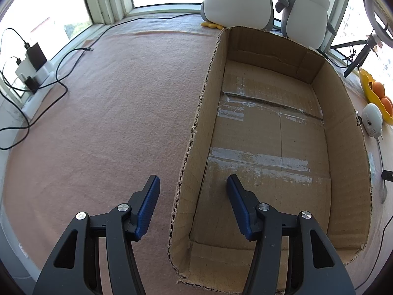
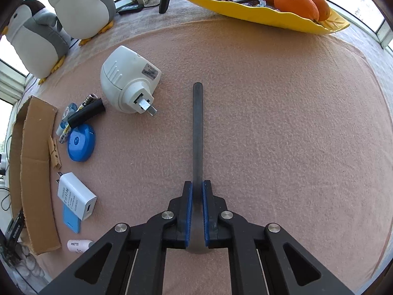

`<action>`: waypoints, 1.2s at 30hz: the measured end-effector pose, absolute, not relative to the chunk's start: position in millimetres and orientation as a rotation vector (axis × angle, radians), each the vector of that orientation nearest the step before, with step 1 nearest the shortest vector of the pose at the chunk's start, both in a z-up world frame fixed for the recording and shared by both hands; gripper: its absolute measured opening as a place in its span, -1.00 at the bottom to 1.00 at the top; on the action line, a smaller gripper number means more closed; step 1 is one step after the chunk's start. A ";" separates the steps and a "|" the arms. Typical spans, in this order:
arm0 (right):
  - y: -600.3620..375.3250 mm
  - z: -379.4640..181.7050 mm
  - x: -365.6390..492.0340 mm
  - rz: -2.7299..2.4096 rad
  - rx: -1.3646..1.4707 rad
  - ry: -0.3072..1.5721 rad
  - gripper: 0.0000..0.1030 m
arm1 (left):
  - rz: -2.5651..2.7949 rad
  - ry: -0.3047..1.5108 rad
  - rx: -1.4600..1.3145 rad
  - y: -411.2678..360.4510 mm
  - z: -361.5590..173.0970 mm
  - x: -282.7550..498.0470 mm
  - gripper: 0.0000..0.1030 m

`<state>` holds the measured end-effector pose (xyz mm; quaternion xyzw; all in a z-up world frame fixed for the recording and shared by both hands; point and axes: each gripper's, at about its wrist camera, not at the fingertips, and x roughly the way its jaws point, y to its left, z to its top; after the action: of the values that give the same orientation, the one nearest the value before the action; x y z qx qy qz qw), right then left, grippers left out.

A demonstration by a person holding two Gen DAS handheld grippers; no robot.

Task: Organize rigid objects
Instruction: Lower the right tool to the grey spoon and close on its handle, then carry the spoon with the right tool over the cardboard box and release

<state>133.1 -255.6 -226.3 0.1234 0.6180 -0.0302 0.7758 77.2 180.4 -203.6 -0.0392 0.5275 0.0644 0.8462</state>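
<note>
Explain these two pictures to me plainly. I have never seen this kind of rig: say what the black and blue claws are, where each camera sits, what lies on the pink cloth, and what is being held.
There is no robot here. A person holds a two-finger gripper in each hand, and a fisheye camera on each looks along its fingers.

The left wrist view shows the left gripper, its blue pads straddling the near left wall of an empty brown cardboard box; the wall stands between them with a gap on each side.

The right wrist view shows the right gripper shut on a long dark metal rod lying on the pink felt cloth.

To its left lie a white round plug-in device, a blue round disc, a white USB charger, batteries and a black cylinder.
</note>
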 end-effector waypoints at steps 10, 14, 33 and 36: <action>-280.6 -218.5 100.7 -0.091 0.409 1.258 -0.87 | 0.138 1.115 -0.062 178.6 -204.0 79.8 0.09; -274.9 -206.3 94.2 -0.086 0.417 1.224 -0.87 | 0.137 1.115 -0.061 178.7 -204.2 80.4 0.09; -81.7 -118.7 117.1 0.383 0.370 1.141 -0.87 | 0.107 1.120 -0.077 182.9 -205.0 78.6 0.09; -52.1 -126.5 121.3 0.416 0.335 1.160 -0.87 | 0.101 1.126 -0.079 184.8 -205.1 77.0 0.09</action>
<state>121.3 -52.1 -126.5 0.1565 0.5414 0.1940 0.8030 77.0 184.8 -205.1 -0.0374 0.5332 0.0478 0.8438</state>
